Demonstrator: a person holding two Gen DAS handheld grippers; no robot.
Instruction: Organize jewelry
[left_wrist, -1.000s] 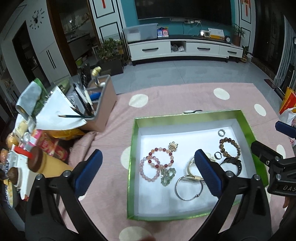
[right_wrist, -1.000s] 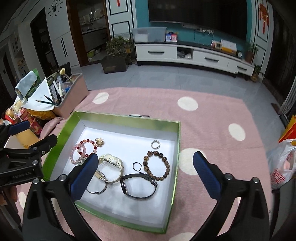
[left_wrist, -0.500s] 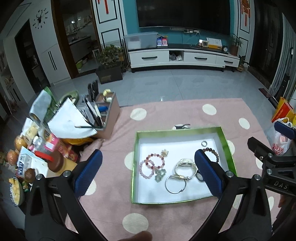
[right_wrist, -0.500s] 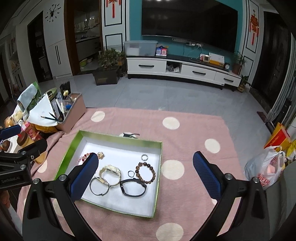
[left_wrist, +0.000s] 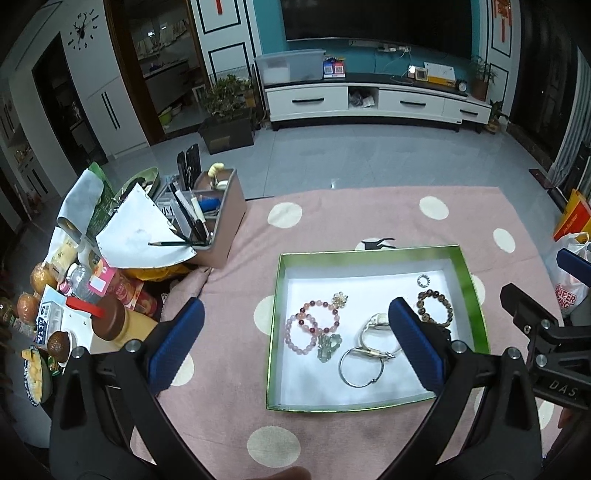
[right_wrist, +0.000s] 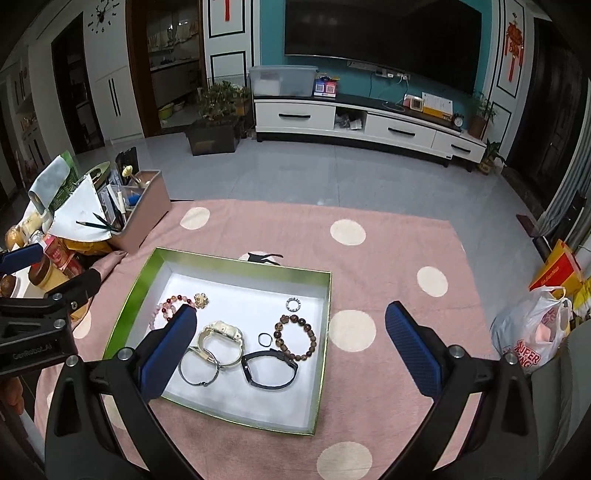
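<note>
A green-rimmed box (left_wrist: 369, 253) (right_wrist: 236, 263) with a white floor lies on the pink dotted cloth. In it lie pink and red bead bracelets (left_wrist: 312, 325) (right_wrist: 168, 306), a cream watch (right_wrist: 221, 341) (left_wrist: 376, 325), a silver bangle (left_wrist: 360, 367) (right_wrist: 197, 371), a black band (right_wrist: 269, 369), a brown bead bracelet (right_wrist: 295, 338) (left_wrist: 436, 306) and small rings (right_wrist: 293, 304). My left gripper (left_wrist: 295, 343) is open and empty, high above the box. My right gripper (right_wrist: 291, 350) is open and empty above the box's right side.
A brown organizer with pens (left_wrist: 210, 221) (right_wrist: 136, 218) stands left of the box. Snack packs, bottles and papers (left_wrist: 74, 288) crowd the far left. A black hair clip (right_wrist: 264, 256) lies behind the box. A plastic bag (right_wrist: 532, 332) sits at the right.
Both grippers rose well above the box, then came partly back down. The box looks larger than half a second ago. Nothing in the box has moved.
</note>
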